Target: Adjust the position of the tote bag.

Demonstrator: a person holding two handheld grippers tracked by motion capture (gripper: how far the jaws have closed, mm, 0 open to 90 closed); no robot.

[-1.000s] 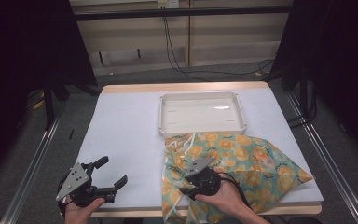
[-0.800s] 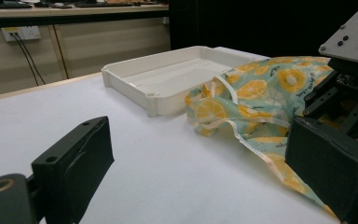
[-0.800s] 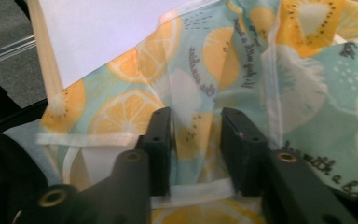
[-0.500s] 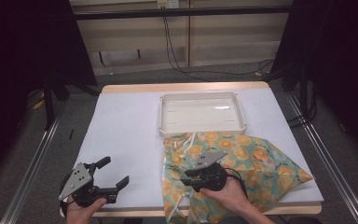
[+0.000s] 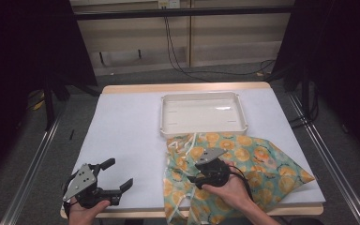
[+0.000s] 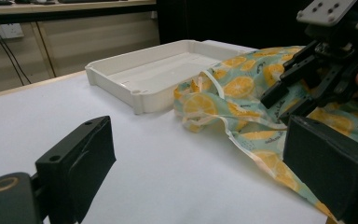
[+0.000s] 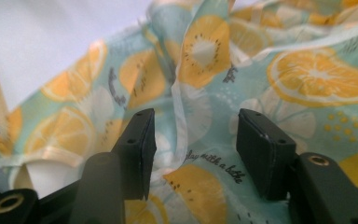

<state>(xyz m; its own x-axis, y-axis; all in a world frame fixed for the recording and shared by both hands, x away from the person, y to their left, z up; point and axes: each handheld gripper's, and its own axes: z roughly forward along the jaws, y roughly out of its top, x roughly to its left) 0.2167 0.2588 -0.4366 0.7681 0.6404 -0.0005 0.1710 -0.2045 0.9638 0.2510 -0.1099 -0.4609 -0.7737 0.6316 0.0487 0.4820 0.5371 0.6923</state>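
So the lemon-print cloth [image 5: 243, 173] is lying crumpled on the near right part of the white surface [image 5: 126, 136], and its far edge comes right up to the near wall of the shallow white tray [image 5: 201, 129]. The right gripper [image 5: 198, 179] sits right on top of the cloth, toward the cloth's left side, with a raised fold of fabric standing up between its fingers [image 7: 140, 149]. They've just been opening and now stand fairly wide, and the pads aren't pressing on the fold, so nothing is actually pinched. You can even read a bit of printed script on the cloth just below that gap in the right gripper view. The tray is beyond those fingers, farther up the surface. The left gripper [image 5: 117, 176] is well off to the left of the cloth, over bare surface near the front edge, fingers [image 6: 81, 163] spread wide with nothing in them. Past the left gripper's tips, the cloth's white-trimmed edge trails on the surface.
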